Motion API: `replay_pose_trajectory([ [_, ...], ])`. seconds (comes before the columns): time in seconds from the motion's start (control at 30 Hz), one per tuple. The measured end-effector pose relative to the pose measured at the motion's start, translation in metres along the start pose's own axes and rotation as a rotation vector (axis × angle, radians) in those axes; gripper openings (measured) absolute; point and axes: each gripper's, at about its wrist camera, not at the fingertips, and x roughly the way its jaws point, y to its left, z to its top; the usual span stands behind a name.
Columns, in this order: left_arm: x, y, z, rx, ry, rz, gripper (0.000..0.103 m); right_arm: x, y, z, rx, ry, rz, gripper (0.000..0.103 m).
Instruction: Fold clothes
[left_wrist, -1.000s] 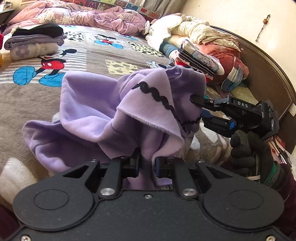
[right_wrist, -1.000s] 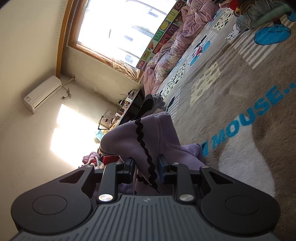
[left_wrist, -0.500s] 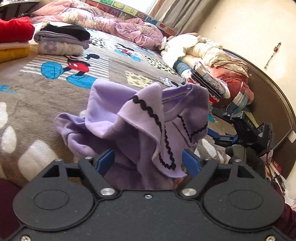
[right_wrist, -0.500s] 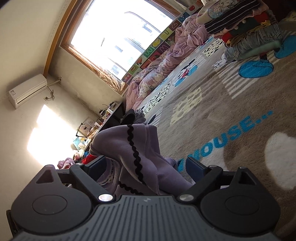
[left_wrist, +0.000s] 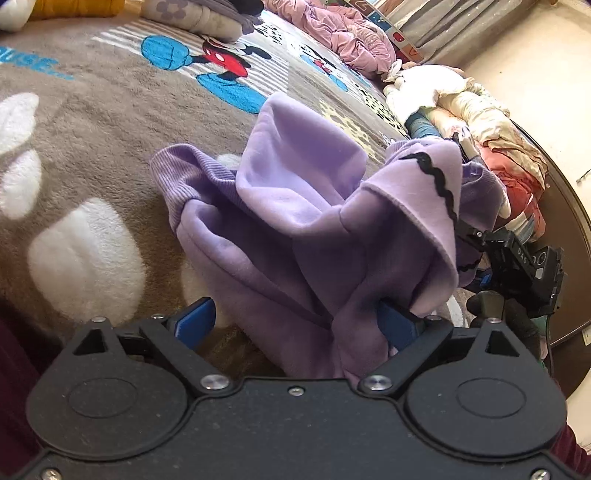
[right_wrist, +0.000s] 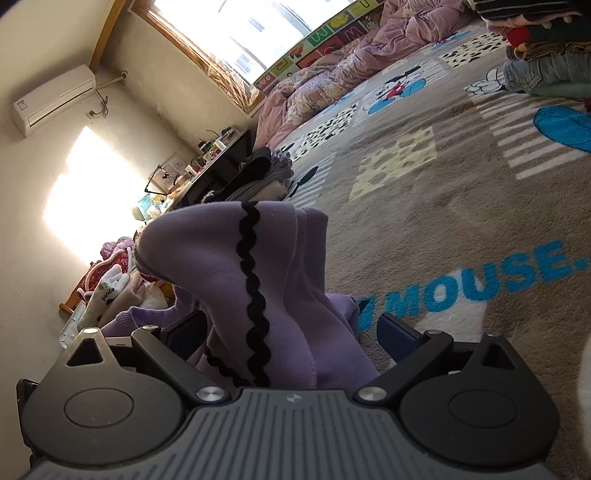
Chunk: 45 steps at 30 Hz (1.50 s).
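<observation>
so the lilac sweatshirt (left_wrist: 295, 221) sits in a crumpled heap on the mickey mouse blanket (left_wrist: 110, 122) that covers the bed, bunched up between the two tools, with its black wavy trim (right_wrist: 251, 288) riding over the top fold. the left claw (left_wrist: 295, 321) stands released, its blue pads (left_wrist: 194, 319) spread wide on either side of the cloth, which drapes over the right-hand pad without being pinched. the right claw (right_wrist: 291, 332) is likewise let go, fingers apart, the trimmed flap lying loose between them; from the left wrist view it shows at the far right (left_wrist: 517, 258), close against the garment's collar end.

judging by this, the garment is neither flat nor neatly folded, so whatever fold is in hand needs a clean grip. to do it well, each claw should close on a single clear edge, such as the ribbed hem (left_wrist: 173, 181) or a shoulder seam, not on a thick wad of several layers, since the fleece looks soft and bulky and would slip or drag hidden layers along. the two grips ought to sit well apart so the cloth can be drawn taut and laid flat on the blanket. keep it low and away from the stacked clothes (right_wrist: 546, 70) and the heap by the headboard (left_wrist: 498, 155), so nothing else gets caught up.
</observation>
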Motion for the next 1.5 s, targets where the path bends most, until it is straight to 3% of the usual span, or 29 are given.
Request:
replay_pose_trajectory([
  [0.1,0.014,0.005,0.002,-0.034,0.010,-0.017,0.098,0.013,-0.010,-0.007,0.047,0.030,0.021,0.091],
  [0.27,0.024,-0.003,0.007,-0.009,-0.018,-0.025,0.098,0.022,-0.027,-0.020,0.148,0.034,0.066,0.090],
  [0.53,0.039,-0.015,0.016,0.030,-0.062,-0.038,0.097,0.023,-0.022,-0.032,0.176,0.060,0.120,0.080],
  [0.6,0.043,-0.018,0.018,0.040,-0.073,-0.041,0.082,0.022,-0.019,-0.035,0.181,0.068,0.130,0.080],
  [0.67,0.046,-0.024,0.023,0.064,-0.087,-0.055,0.075,0.022,-0.017,-0.038,0.186,0.075,0.141,0.080],
  [0.7,0.047,-0.027,0.027,0.075,-0.092,-0.069,0.065,0.023,-0.013,-0.040,0.175,0.083,0.140,0.080],
  [0.83,0.049,-0.038,0.044,0.123,-0.119,-0.119,0.057,0.028,-0.004,-0.046,0.203,0.086,0.204,0.076],
  [1.13,0.051,-0.061,0.087,0.258,-0.203,-0.216,0.055,0.019,0.019,-0.018,0.131,-0.090,0.252,0.074],
  [1.5,0.076,-0.081,0.162,0.432,-0.369,-0.320,0.055,0.023,0.035,0.055,-0.057,-0.335,0.234,0.073],
])
